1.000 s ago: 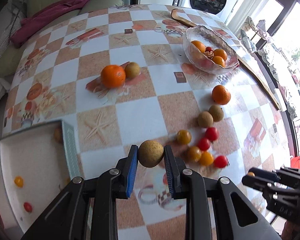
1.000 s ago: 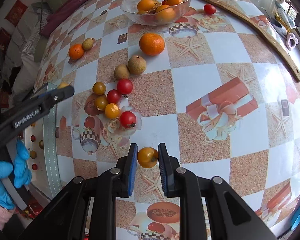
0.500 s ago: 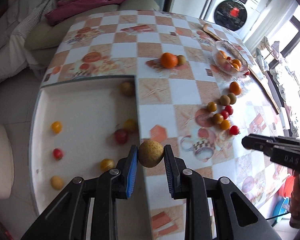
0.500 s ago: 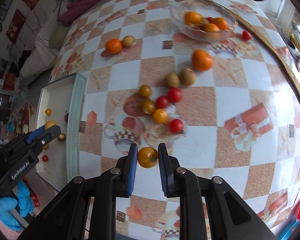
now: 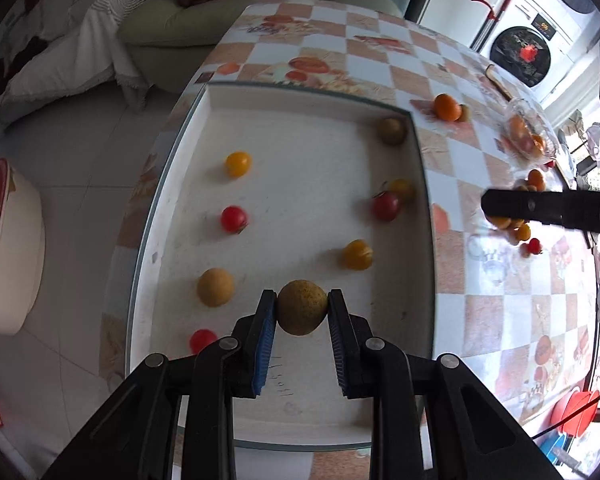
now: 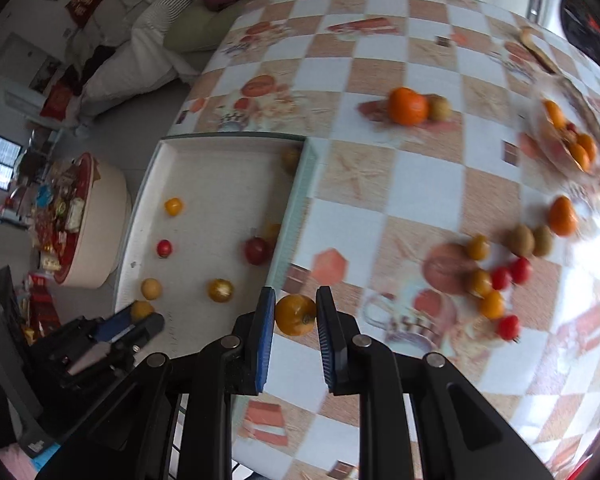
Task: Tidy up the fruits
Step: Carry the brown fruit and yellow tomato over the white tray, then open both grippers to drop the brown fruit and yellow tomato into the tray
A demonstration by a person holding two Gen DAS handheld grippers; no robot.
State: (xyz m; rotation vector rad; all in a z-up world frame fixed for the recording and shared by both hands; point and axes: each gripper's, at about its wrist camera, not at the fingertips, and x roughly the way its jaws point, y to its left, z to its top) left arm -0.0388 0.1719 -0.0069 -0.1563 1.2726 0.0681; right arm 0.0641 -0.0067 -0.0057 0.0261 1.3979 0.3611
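Note:
My left gripper (image 5: pixel 302 314) is shut on a brown longan (image 5: pixel 302 307) and holds it over the near part of the white tray (image 5: pixel 300 98). The tray holds several small fruits, among them a yellow tomato (image 5: pixel 238 163), a red tomato (image 5: pixel 233 219) and another longan (image 5: pixel 215 287). My right gripper (image 6: pixel 296 316) is shut on a yellow cherry tomato (image 6: pixel 295 314), above the table just right of the tray's (image 6: pixel 300 196) edge. The left gripper also shows in the right wrist view (image 6: pixel 142 322).
Loose tomatoes (image 6: pixel 490 284), longans (image 6: pixel 530 239) and oranges (image 6: pixel 407 106) lie on the chequered tablecloth. A glass bowl (image 6: pixel 568 136) of fruit stands at the far right. A sofa (image 5: pixel 204 20) and a round stool (image 5: pixel 8 240) stand beside the table. The right gripper's arm (image 5: pixel 552 208) crosses the left view.
Both grippers have swung left towards the tray, each keeping its fruit. The left one now hangs over the tray; the right one has come to the tray's edge.

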